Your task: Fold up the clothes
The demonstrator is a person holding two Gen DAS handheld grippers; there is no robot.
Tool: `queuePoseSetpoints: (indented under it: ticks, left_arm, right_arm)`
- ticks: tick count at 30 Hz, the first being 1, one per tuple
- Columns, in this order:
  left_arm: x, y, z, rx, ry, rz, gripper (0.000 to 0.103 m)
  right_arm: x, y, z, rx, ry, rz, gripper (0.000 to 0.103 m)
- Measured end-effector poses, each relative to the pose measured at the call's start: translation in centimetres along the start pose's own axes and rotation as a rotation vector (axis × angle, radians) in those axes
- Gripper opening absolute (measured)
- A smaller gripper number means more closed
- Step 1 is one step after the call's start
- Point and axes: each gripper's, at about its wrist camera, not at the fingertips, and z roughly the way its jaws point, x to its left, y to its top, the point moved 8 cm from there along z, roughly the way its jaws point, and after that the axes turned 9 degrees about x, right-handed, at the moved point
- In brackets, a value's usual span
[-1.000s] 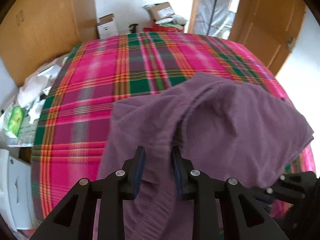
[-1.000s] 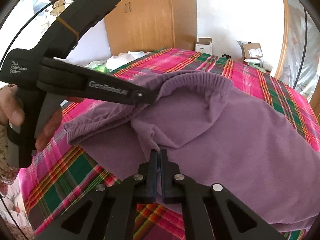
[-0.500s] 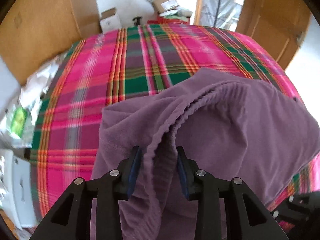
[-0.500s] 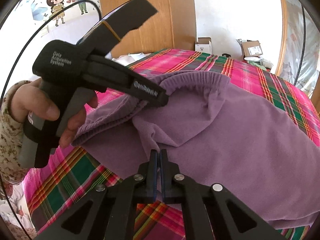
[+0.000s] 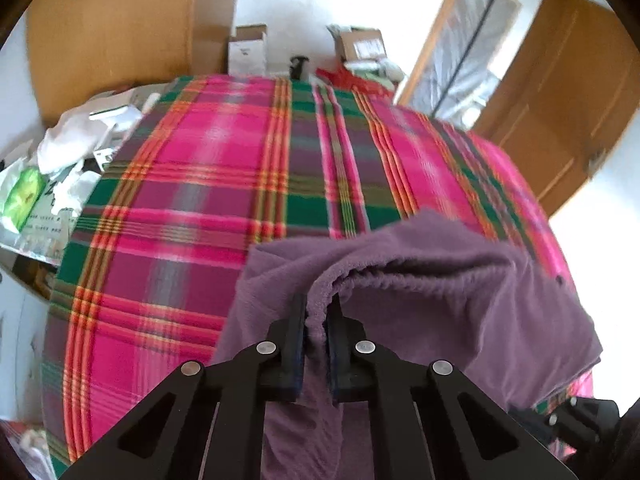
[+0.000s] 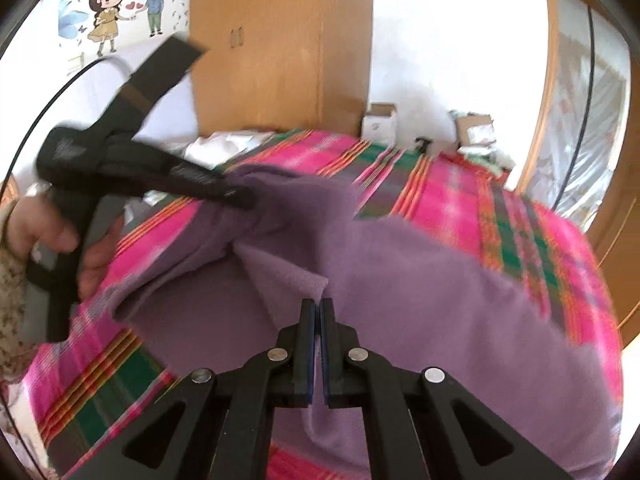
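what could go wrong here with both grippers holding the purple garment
The left gripper pinches only a thin bunched ridge of the purple garment, so it may slip out if pulled. The right gripper also grips just a small peak. Most of the cloth lies on the plaid blanket and may drag and crumple.

A plain purple garment (image 5: 460, 320) lies on a bedspread (image 5: 180, 208) of pink, green and orange plaid. Both hand-held grippers are black; the sleeve (image 6: 10, 292) at lower left is floral.
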Motion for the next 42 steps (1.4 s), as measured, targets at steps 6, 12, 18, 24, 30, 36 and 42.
queuePoseSetpoints:
  ticks: [6, 12, 18, 24, 30, 36, 42]
  left_arm:
    - [2.4, 1.1, -1.9, -0.063, -0.015, -0.075, 0.009]
    - [4.8, 1.9, -2.7, -0.097, -0.018, -0.143, 0.009]
    - [7.1, 2.2, -2.8, -0.106, -0.008, -0.180, 0.009]
    - [9.4, 2.5, -2.5, -0.105, 0.016, -0.217, 0.009]
    - [11.0, 2.7, -1.7, -0.090, 0.016, -0.249, 0.009]
    - [11.8, 2.9, -1.1, -0.081, 0.021, -0.252, 0.009]
    - [12.6, 2.7, 0.1, -0.049, 0.018, -0.271, 0.009]
  right_arm:
    - [-2.4, 4.1, -0.3, -0.043, -0.104, -0.003, 0.002]
    - [-3.5, 6.7, 1.5, -0.027, -0.197, -0.047, 0.002]
    - [-4.3, 10.5, 4.1, -0.008, -0.259, -0.084, 0.002]
    - [-4.5, 13.8, 7.0, -0.003, -0.297, -0.102, 0.002]
    - [-4.6, 16.3, 10.6, 0.018, -0.336, -0.093, 0.002]
    - [-3.8, 18.3, 13.1, 0.014, -0.381, -0.131, 0.002]
    - [-3.3, 18.4, 15.4, 0.038, -0.405, -0.154, 0.002]
